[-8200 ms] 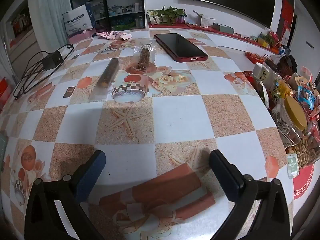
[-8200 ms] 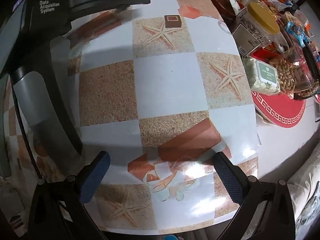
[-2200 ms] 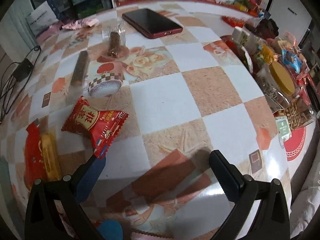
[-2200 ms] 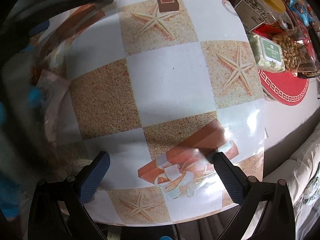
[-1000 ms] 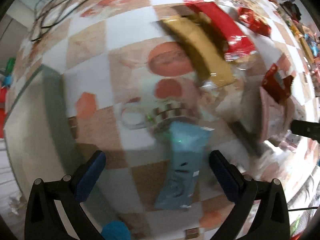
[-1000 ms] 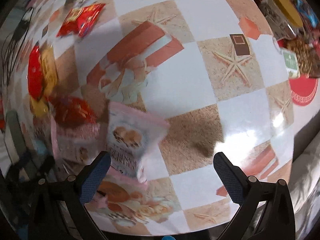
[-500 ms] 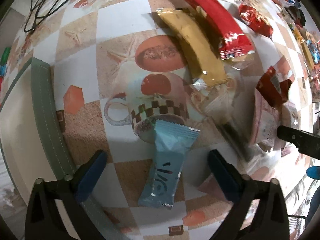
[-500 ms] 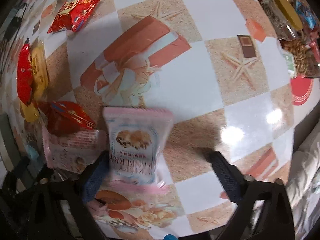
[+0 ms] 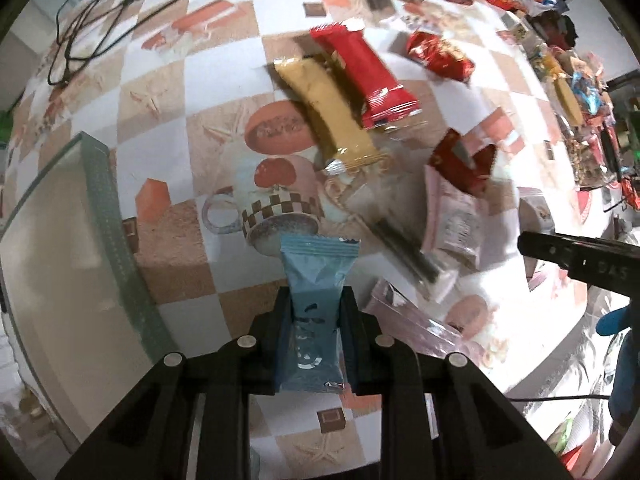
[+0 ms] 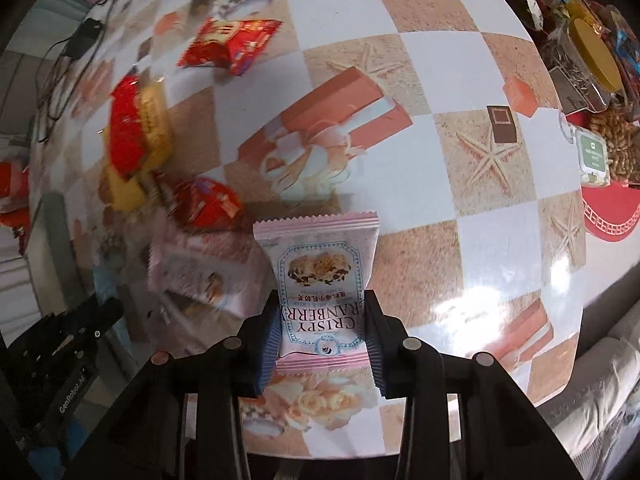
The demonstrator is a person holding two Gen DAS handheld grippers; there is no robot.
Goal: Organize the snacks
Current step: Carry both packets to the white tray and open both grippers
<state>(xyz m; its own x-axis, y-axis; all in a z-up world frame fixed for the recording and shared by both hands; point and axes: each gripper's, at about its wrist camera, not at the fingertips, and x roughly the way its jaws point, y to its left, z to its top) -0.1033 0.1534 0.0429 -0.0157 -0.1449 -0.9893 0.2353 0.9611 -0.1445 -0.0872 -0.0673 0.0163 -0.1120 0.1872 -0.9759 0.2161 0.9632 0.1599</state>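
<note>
1. while both tools point down at the patterned tablecloth (image 9: 256, 24), each has a snack in its jaws.
2. left gripper (image 9: 315, 308): fingers drawn narrow, clamped on a light blue packet (image 9: 316, 300). the packet stands up out of the jaws toward 12 o'clock, its crimped top edge over the printed cup on the cloth.
3. right gripper (image 10: 322, 332): jaws closing, pads pressed on both sides of a pink cranberry-crisp packet (image 10: 320, 276), held upright with the upper half free above the fingers.
4. left view, around the blue packet: a yellow bar (image 9: 332, 116) and a red bar (image 9: 364, 76) lie side by side, touching, at 12 o'clock. a red foil pouch (image 9: 440, 56) sits at 1 o'clock, well apart.
5. a small dark-red packet (image 9: 460, 160) rests on a pale pink packet (image 9: 452, 216) at 2 o'clock. a dark stick in clear wrap (image 9: 404, 248) lies just beside them.
6. a grey-green table edge (image 9: 112, 208) runs along at 9 o'clock. a black cable (image 9: 88, 8) sits at 11 o'clock.
7. right view: a second pink packet (image 10: 196, 276) lies at 9 o'clock of the held one, blurred. a red pouch (image 10: 230, 46) sits at 11 o'clock.
8. jars and bags of snacks (image 10: 592, 64) crowd the table rim at 2 o'clock, well apart from both held packets.
</note>
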